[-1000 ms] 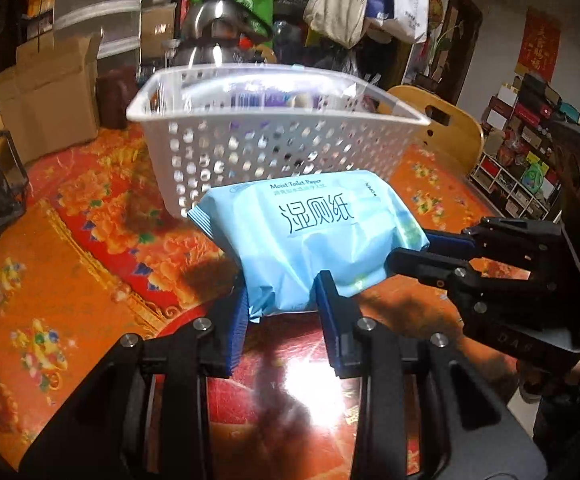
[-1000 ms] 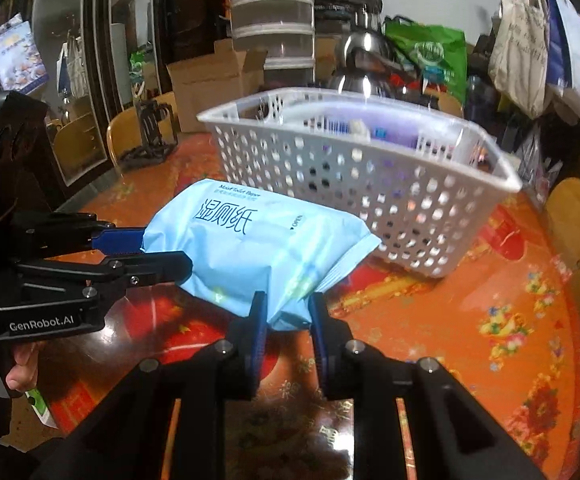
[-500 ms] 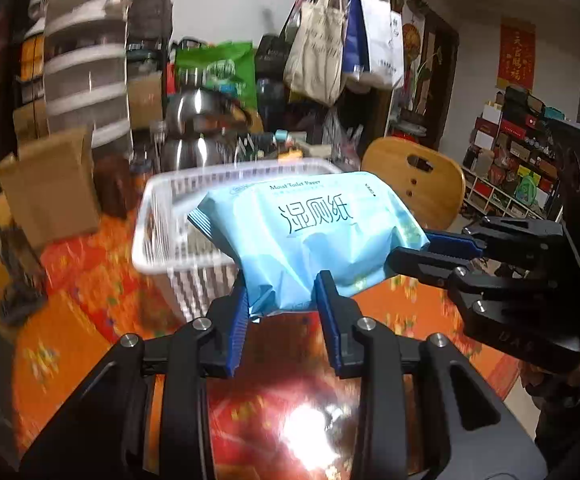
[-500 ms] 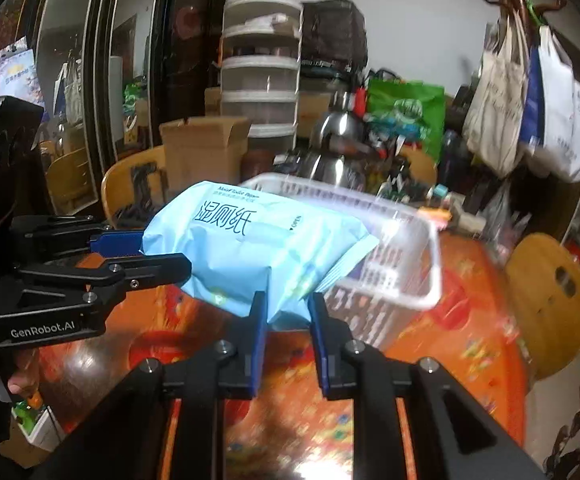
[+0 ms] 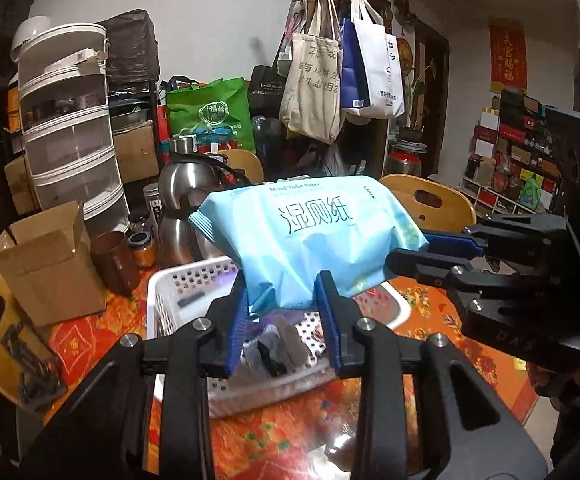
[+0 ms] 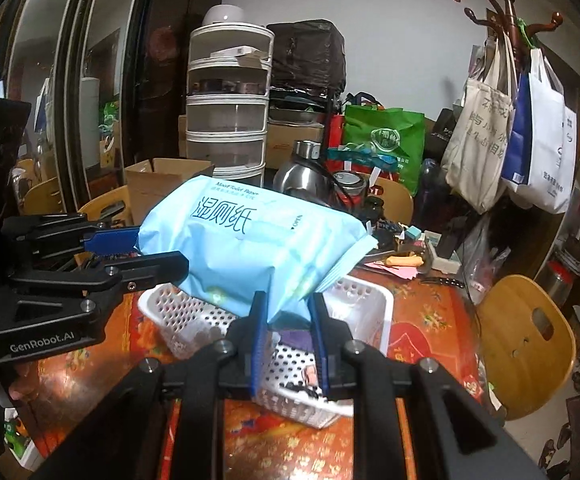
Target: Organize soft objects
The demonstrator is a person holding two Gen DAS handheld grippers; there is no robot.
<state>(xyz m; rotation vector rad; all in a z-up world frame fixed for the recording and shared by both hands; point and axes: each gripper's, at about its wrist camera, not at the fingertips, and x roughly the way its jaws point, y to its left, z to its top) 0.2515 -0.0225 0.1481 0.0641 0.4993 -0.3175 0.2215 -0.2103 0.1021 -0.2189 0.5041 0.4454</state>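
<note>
Over a busy red surface (image 5: 442, 320), both grippers' fingers (image 5: 238, 320) squeeze the soft blue pack (image 5: 310, 236) at six and three o'clock, sharing its floppy weight above the white basket (image 5: 161, 304).

We see a cardboard box (image 5: 49, 264) and a steel kettle (image 5: 181, 216) on the floral tabletop (image 5: 430, 312), tote bags (image 5: 342, 80) hanging from a coat rack (image 6: 506, 4), and a wooden chair (image 6: 530, 340) nearby.
</note>
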